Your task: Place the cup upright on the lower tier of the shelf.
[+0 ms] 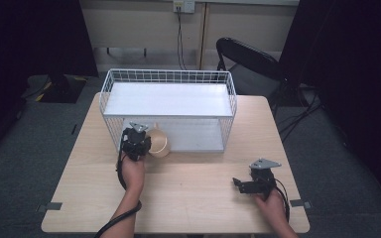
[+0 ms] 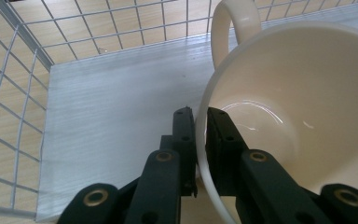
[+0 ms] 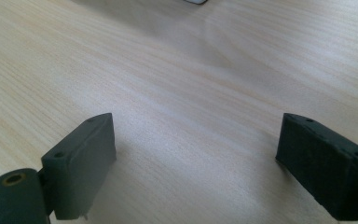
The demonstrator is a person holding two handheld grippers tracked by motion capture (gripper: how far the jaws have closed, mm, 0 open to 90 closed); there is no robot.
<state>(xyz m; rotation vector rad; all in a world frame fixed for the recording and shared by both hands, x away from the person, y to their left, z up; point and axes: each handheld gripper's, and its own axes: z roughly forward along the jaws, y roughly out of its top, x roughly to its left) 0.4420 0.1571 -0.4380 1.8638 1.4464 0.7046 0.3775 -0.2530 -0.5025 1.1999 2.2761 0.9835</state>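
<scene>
Left gripper view: tongs (image 2: pixel 200 119) pinch cup (image 2: pixel 307 116) rim.

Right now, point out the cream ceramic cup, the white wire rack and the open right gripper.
cream ceramic cup (image 2: pixel 307 93): left gripper view, inner wall.
white wire rack (image 1: pixel 110 82): high view, top left corner rim.
right gripper (image 3: pixel 196 163): right gripper view, midway between its jaws.

Grey carpet floor (image 1: pixel 20 163), black folding chair (image 1: pixel 250 62), dark curtains (image 1: pixel 30 34)

A lab-like recording room.
Black curtains (image 1: pixel 25 34), grey carpet (image 1: pixel 25 163), a bare desk (image 1: pixel 193 198), a folding chair (image 1: pixel 248 59) and a wall socket (image 1: pixel 183 6).
</scene>
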